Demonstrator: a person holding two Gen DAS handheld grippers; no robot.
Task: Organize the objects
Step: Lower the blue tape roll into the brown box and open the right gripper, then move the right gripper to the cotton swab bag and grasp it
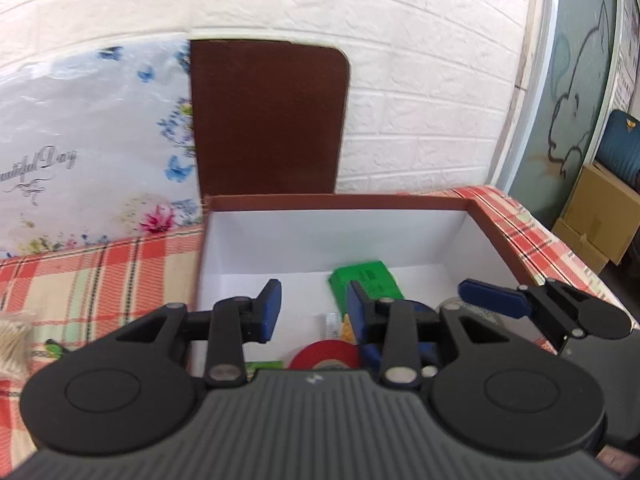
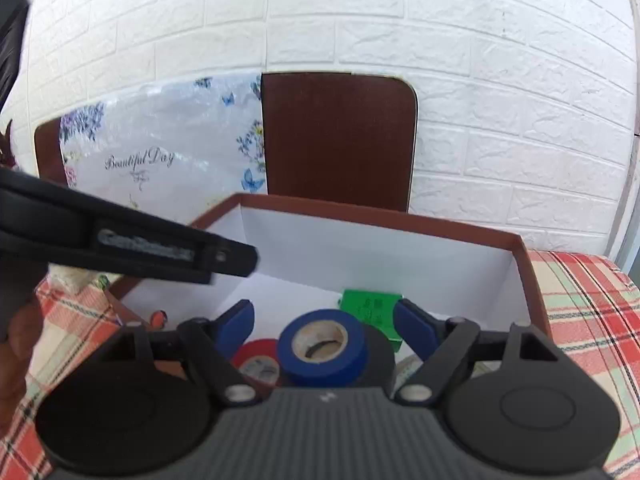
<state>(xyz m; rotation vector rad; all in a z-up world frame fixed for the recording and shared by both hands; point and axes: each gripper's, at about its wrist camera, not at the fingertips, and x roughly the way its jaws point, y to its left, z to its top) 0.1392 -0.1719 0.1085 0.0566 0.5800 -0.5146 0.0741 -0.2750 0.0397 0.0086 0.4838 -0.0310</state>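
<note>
Inside the brown-rimmed white box [image 2: 516, 264] on the plaid-covered bench [image 2: 592, 304], several items already lie sorted: a green packet [image 2: 370, 306] toward the back wall, a blue tape roll [image 2: 322, 346] and a red tape roll [image 2: 258, 360] nearer the front. The left wrist view adds a small clear-wrapped item [image 1: 331, 324] and a pale tape roll [image 1: 480, 314], partly hidden, on the box's right side. The box lid [image 2: 338, 140] stands upright against the white brick wall behind.

Left claw [image 1: 314, 310]: jaws parted, nothing between the blue pads; it hangs over the front of the box. Right claw [image 2: 324, 322]: jaws spread wide with the blue tape roll lying between them, pads [image 2: 414, 326] clear of its sides, so the roll reads as lying free in the box, not gripped.

Judgement on progress: well advanced. Most visible objects sit in the box. Outside it, at the left edge of the bench, a bundle of cotton swabs [image 1: 14, 344] remains, with something small and green beside it that is too blurred to identify. These probably still need loading; the lid is not yet on.
</note>
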